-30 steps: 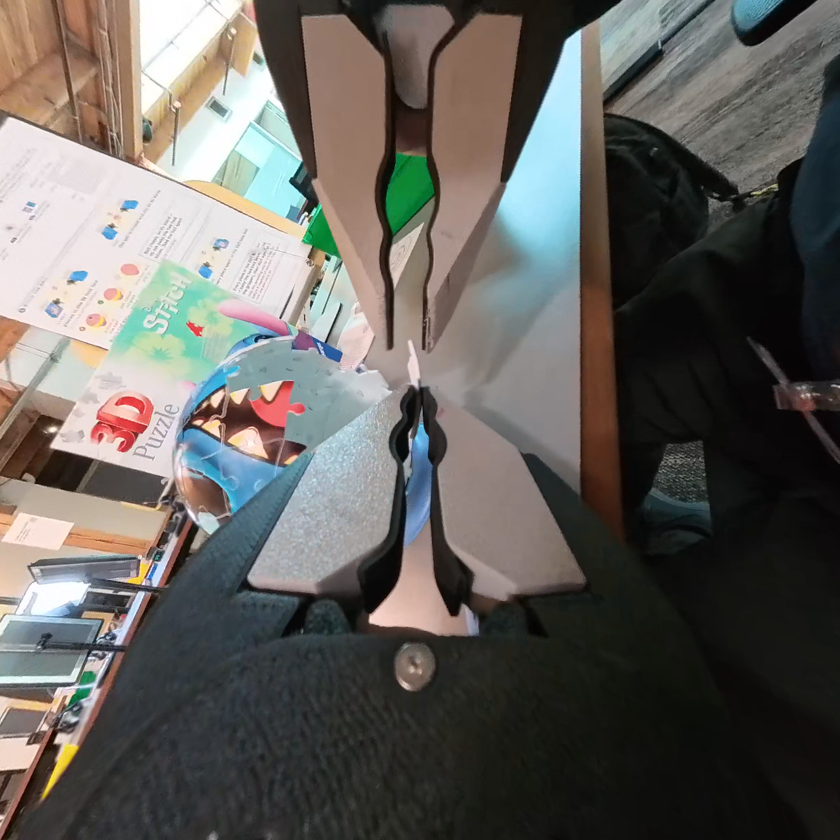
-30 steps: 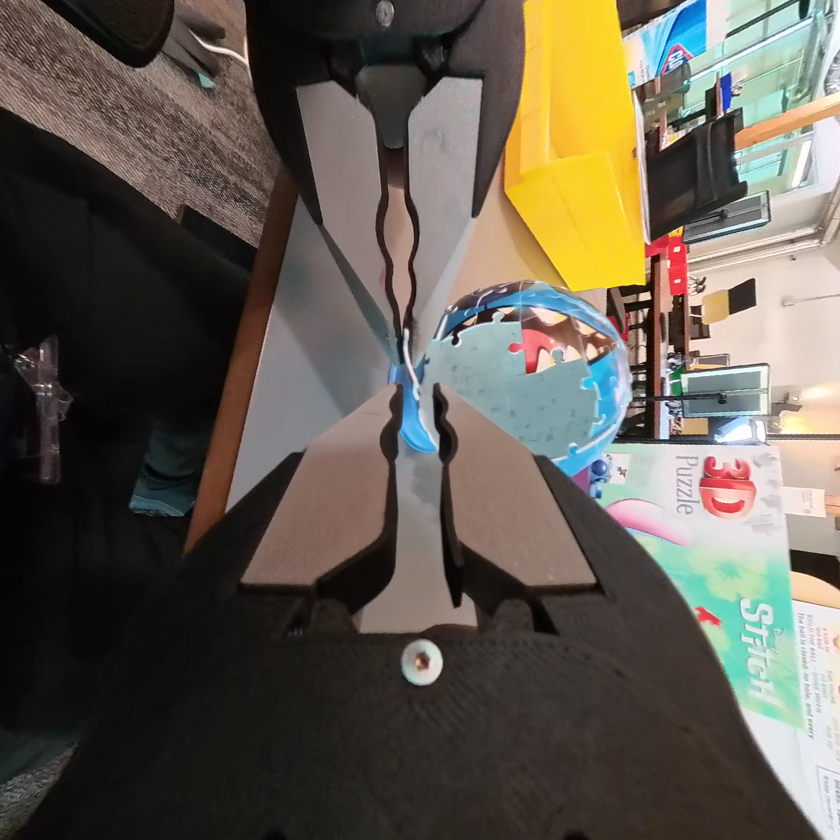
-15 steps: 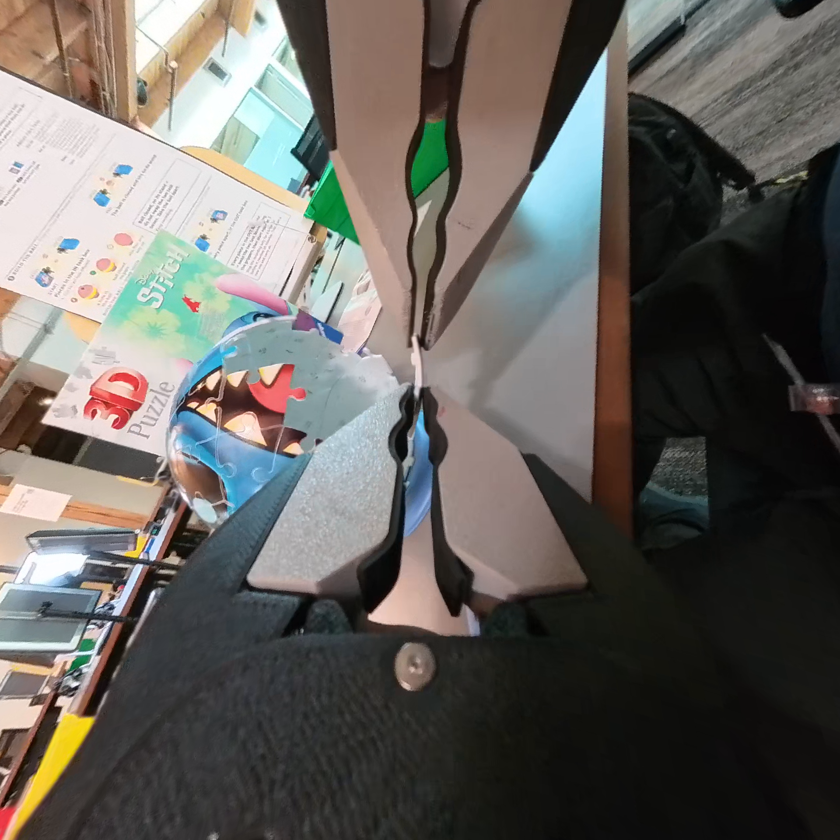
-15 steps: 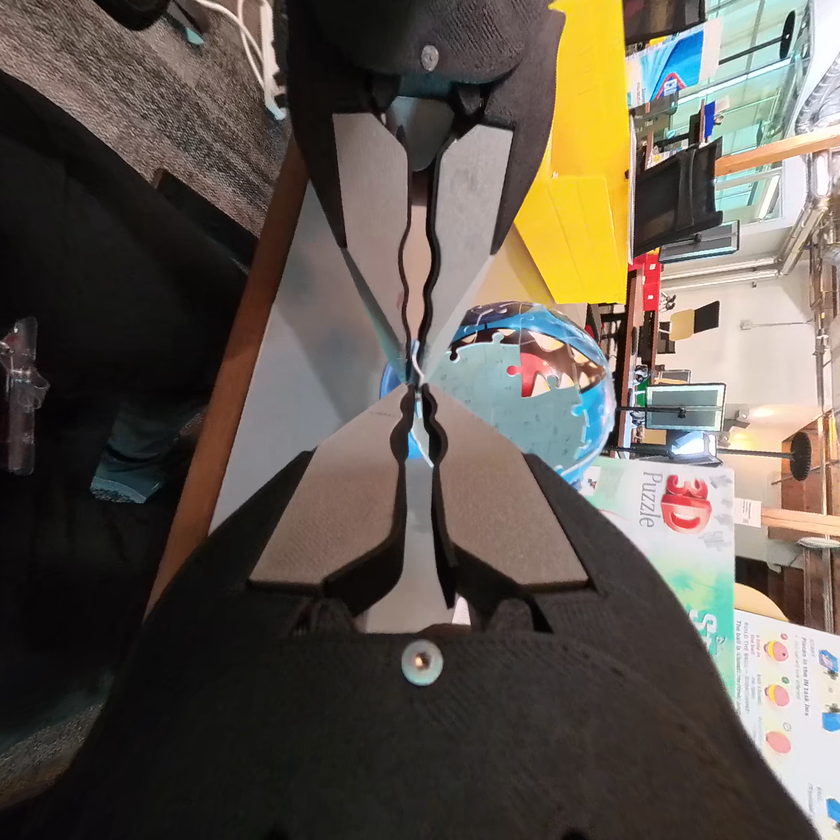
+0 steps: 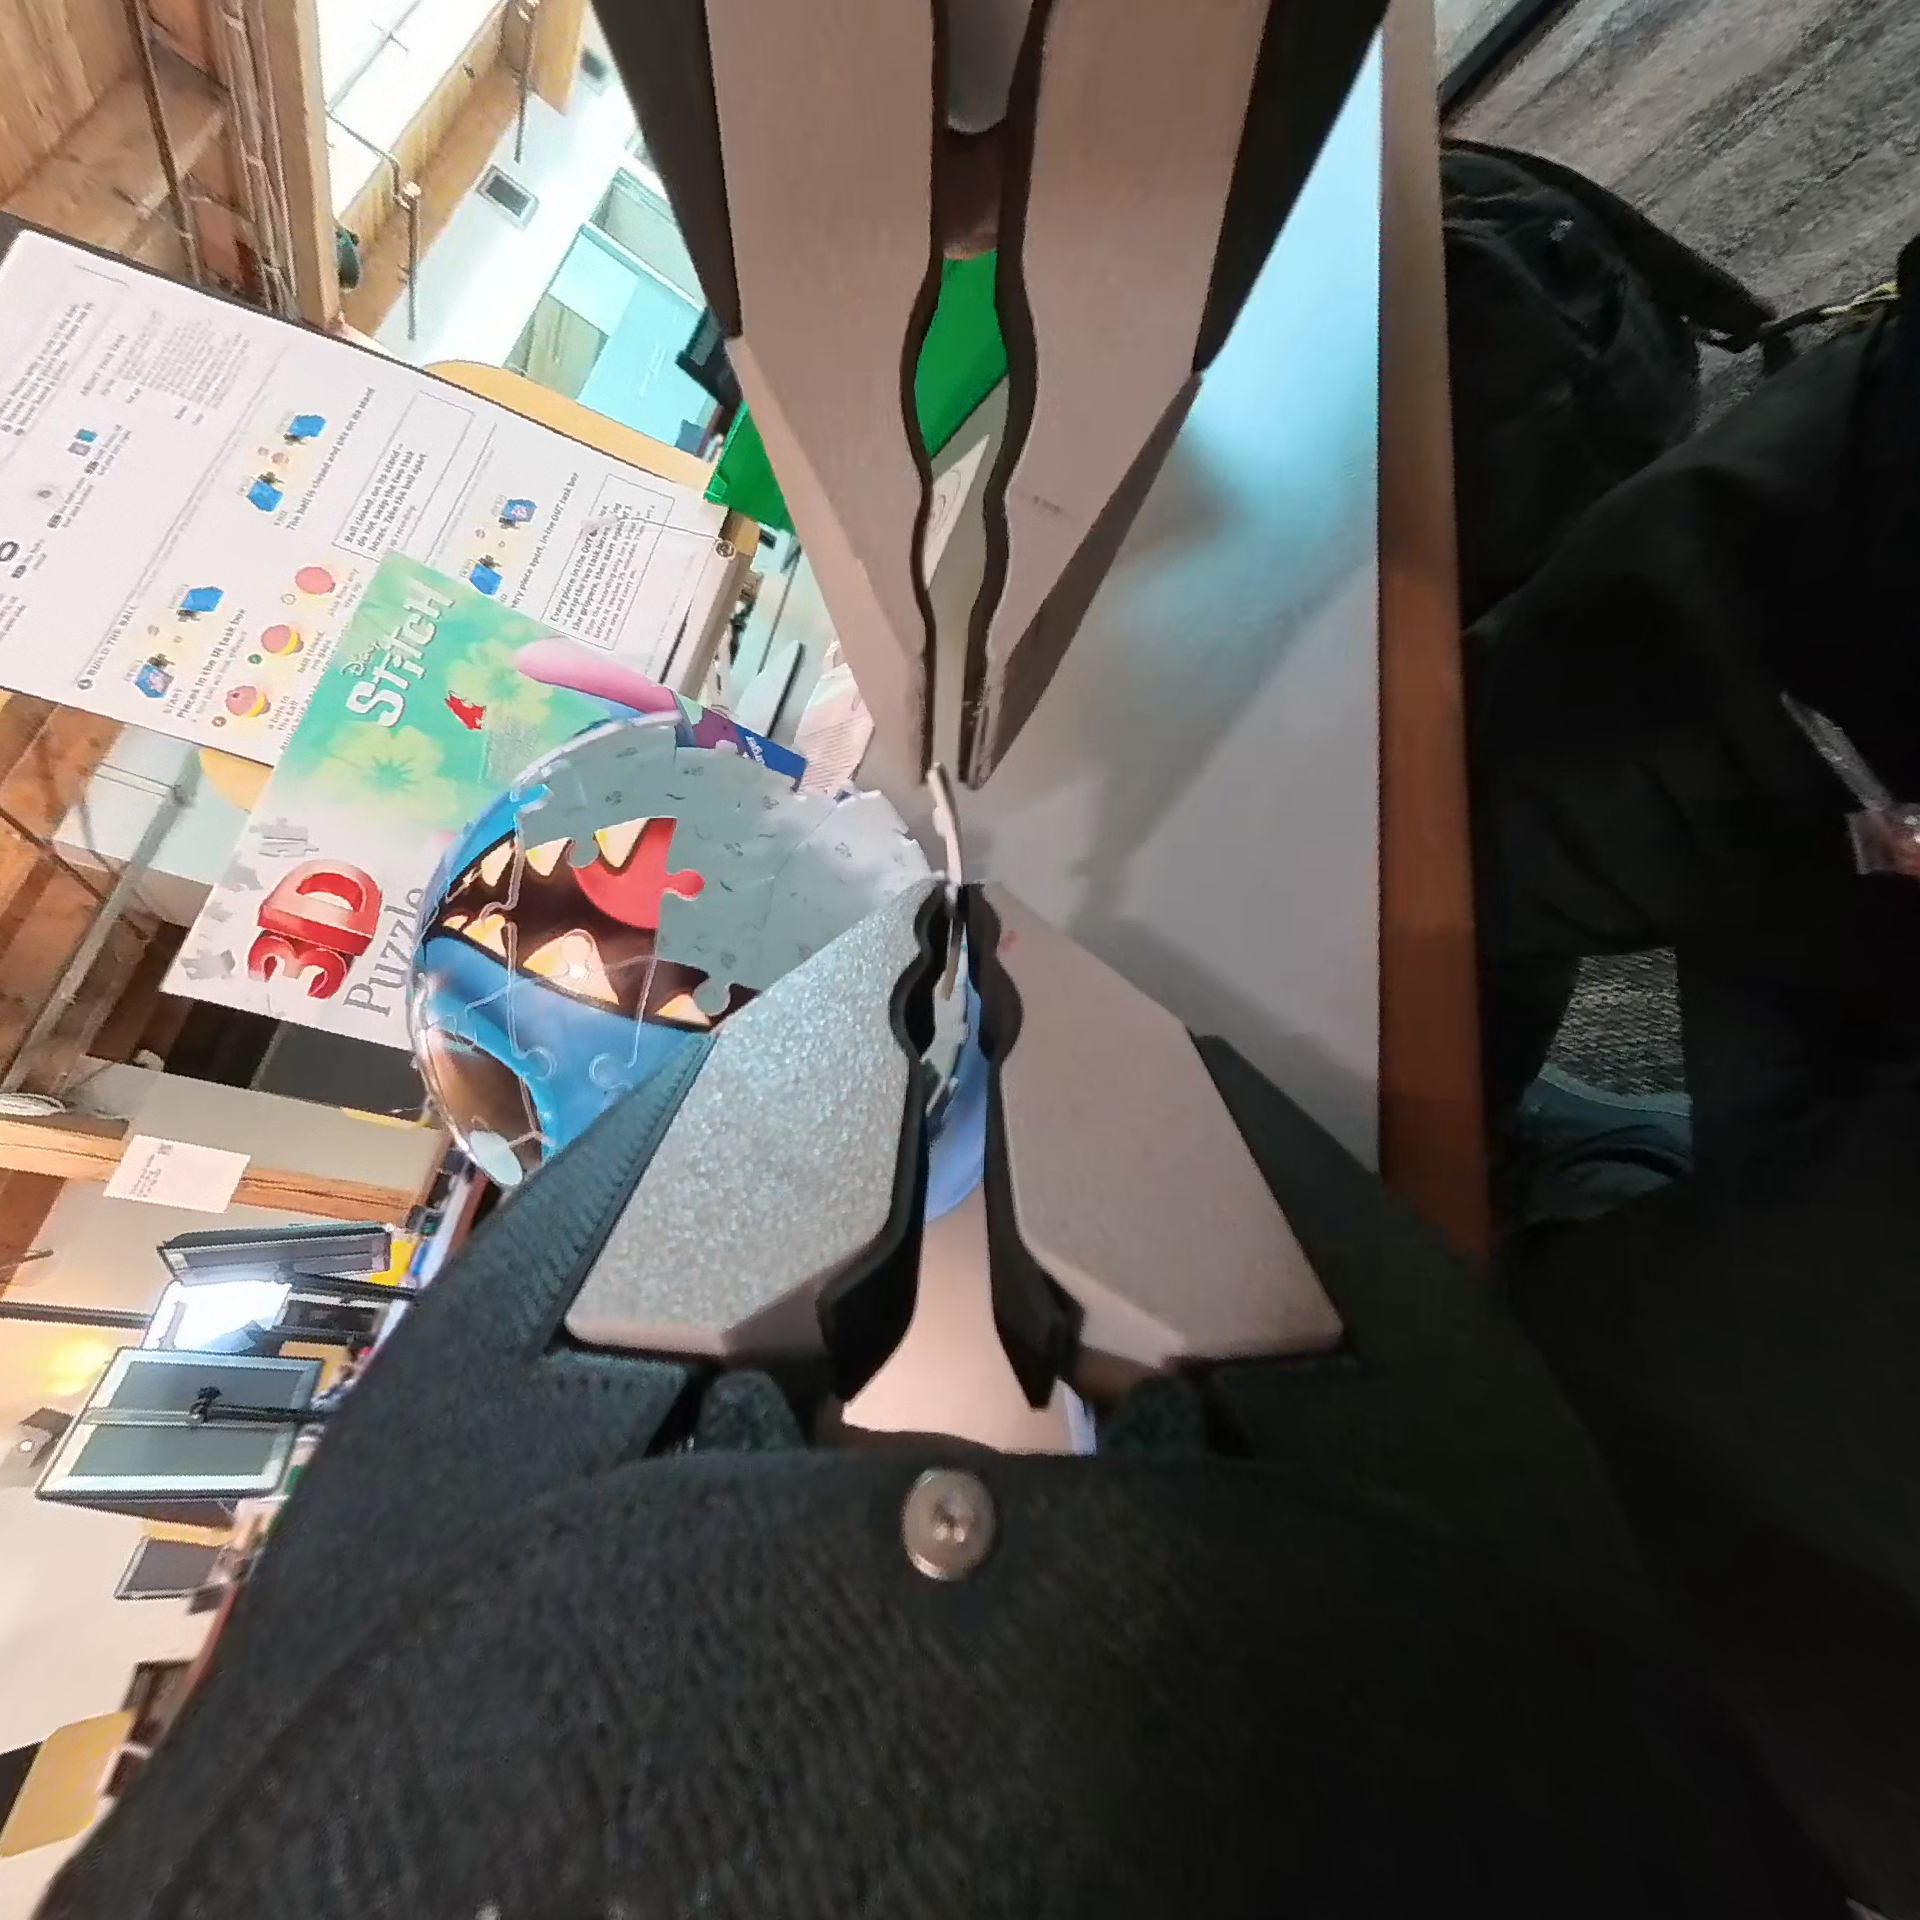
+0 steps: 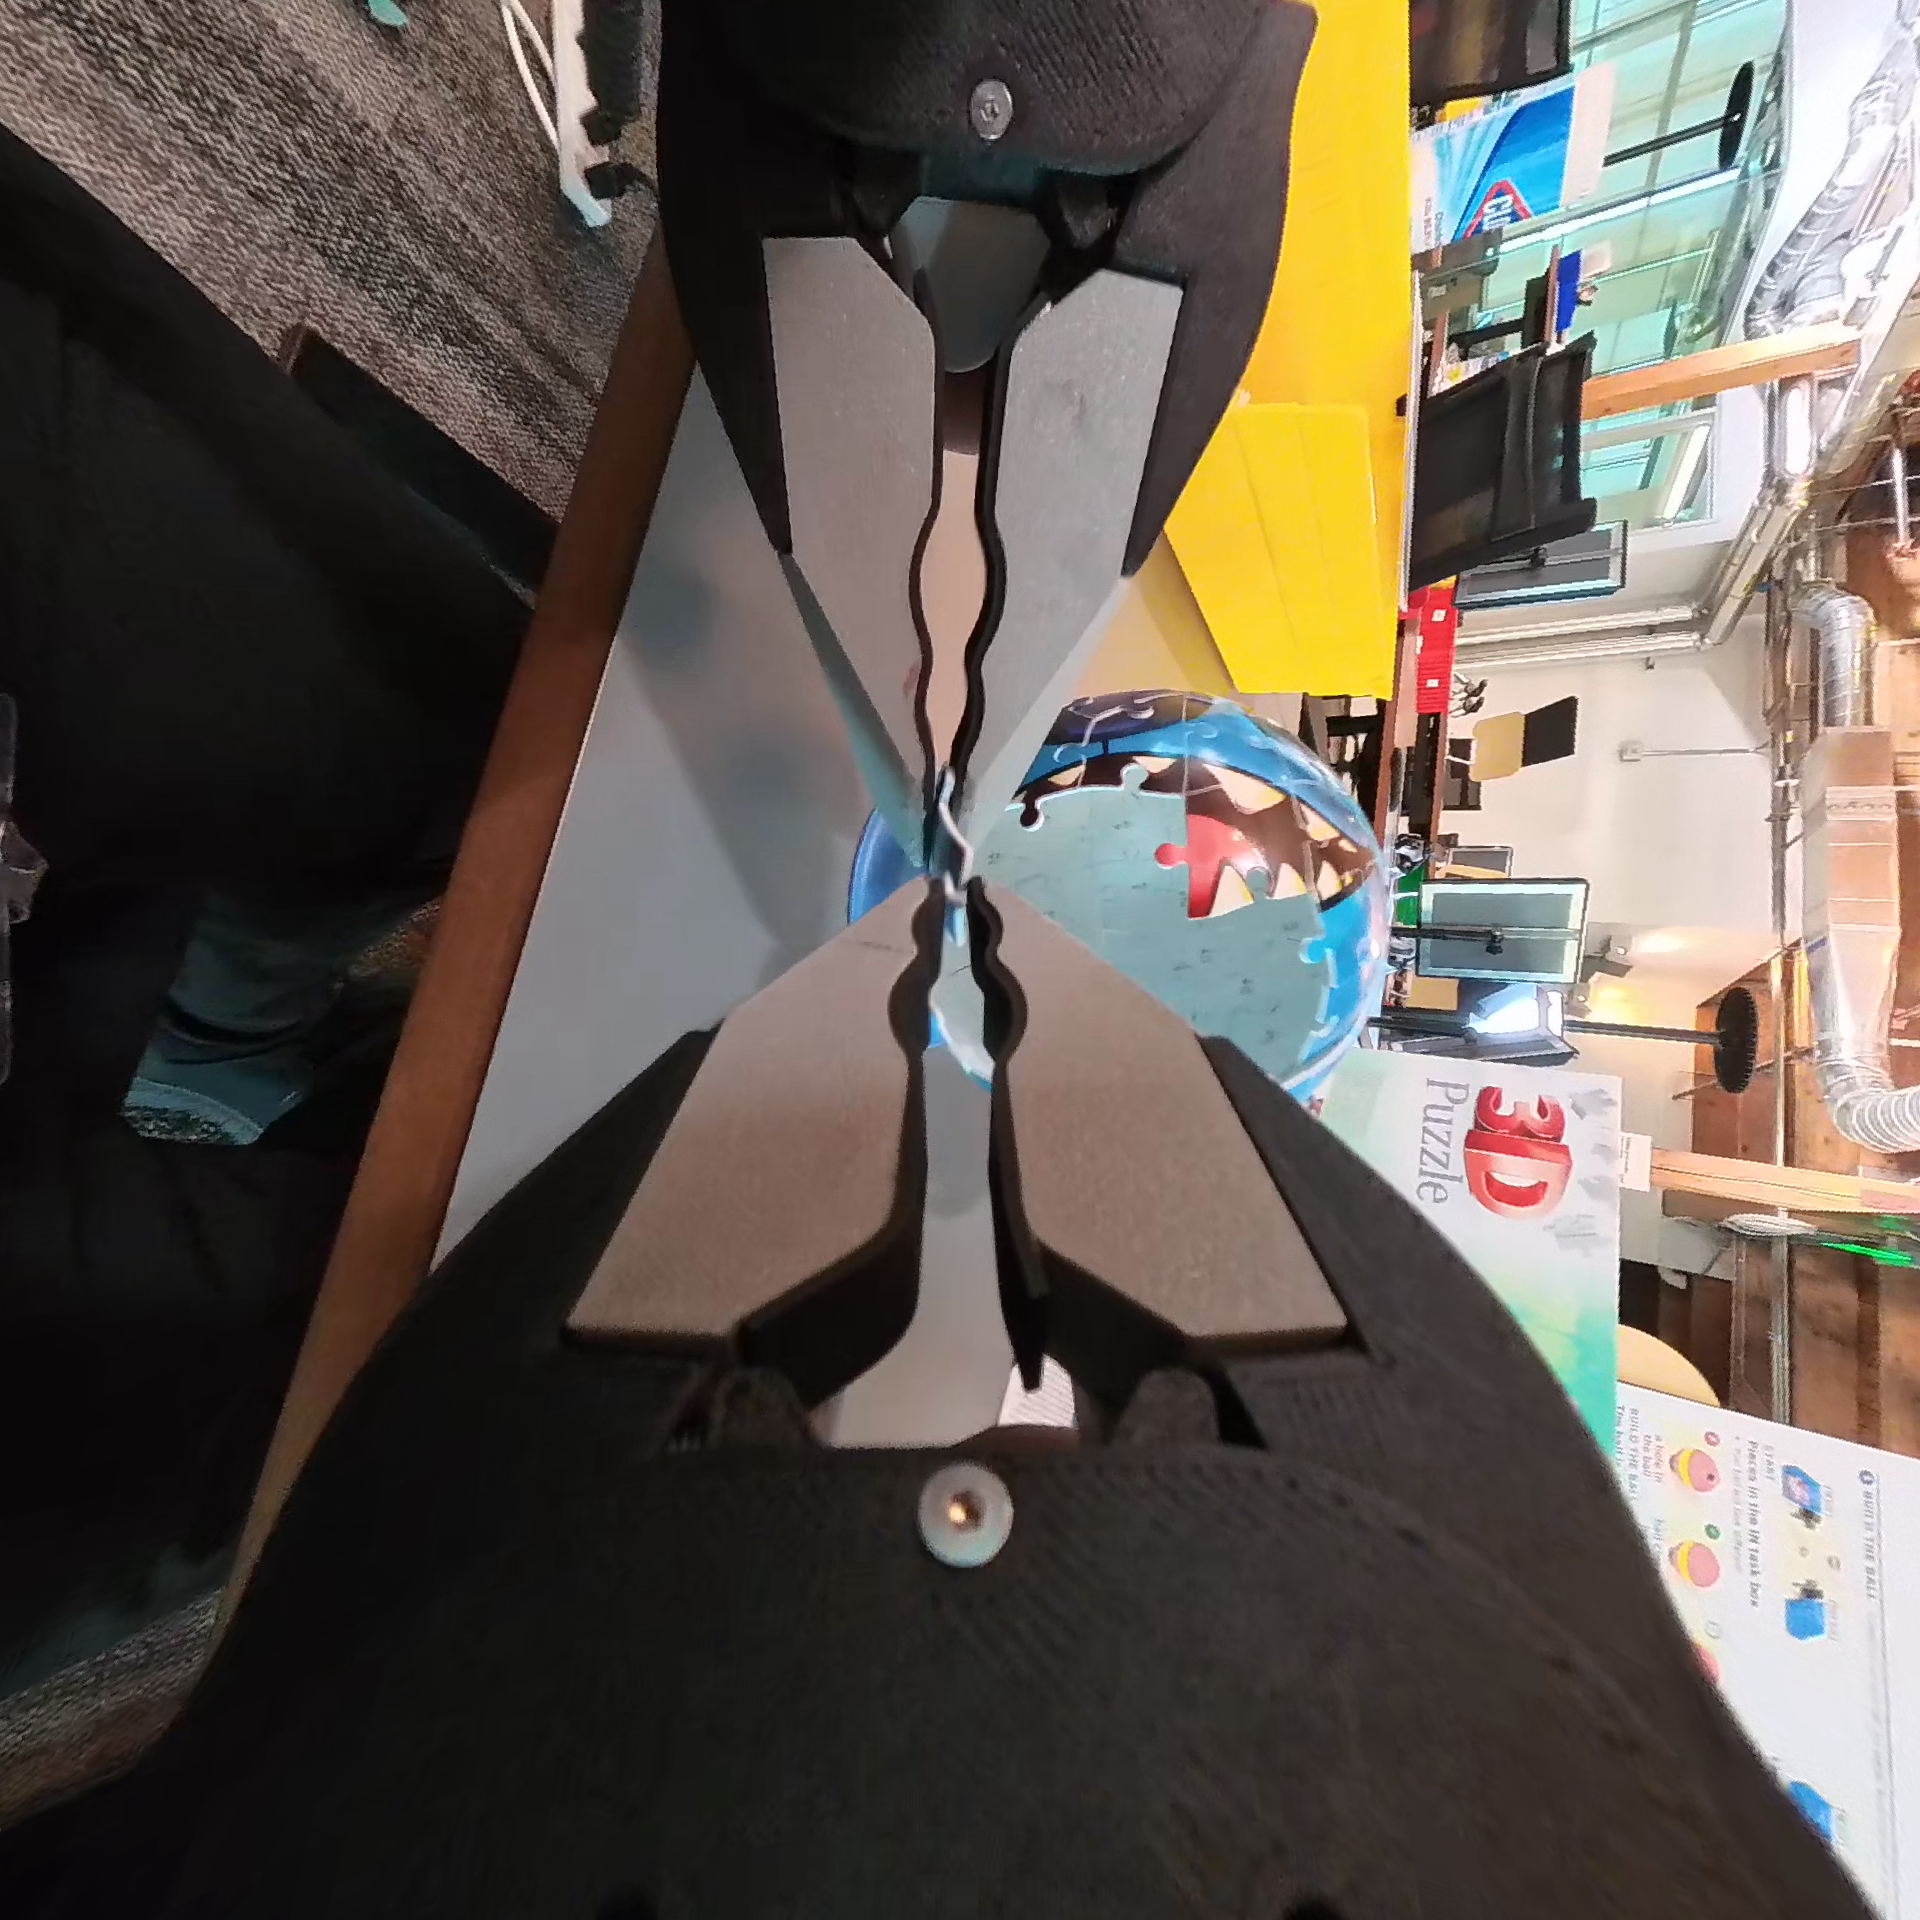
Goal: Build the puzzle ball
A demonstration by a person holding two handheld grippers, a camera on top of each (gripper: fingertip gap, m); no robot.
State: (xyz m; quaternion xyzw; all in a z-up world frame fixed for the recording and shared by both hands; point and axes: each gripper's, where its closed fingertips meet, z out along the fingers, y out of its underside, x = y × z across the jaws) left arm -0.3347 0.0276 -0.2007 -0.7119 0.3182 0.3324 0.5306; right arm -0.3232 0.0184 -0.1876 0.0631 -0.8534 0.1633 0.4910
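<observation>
Two tools meet tip to tip on a puzzle piece beside the half-built ball.

Nearest, the left tool (image 5: pixel 951 914) is clamped on a thin, curved blue puzzle piece (image 5: pixel 951 1132); the right tool (image 6: pixel 954 894) pinches what looks like its white edge from the opposite side. Stiff, glossy, light plastic, likely slippery, so grip the rims, not the tabs. Beyond, near the surface's (image 5: pixel 1226 665) front edge, the puzzle ball (image 6: pixel 1195 894) is an open, fragile shell. Farther lies the cardboard puzzle box (image 6: pixel 1496 1174).
</observation>
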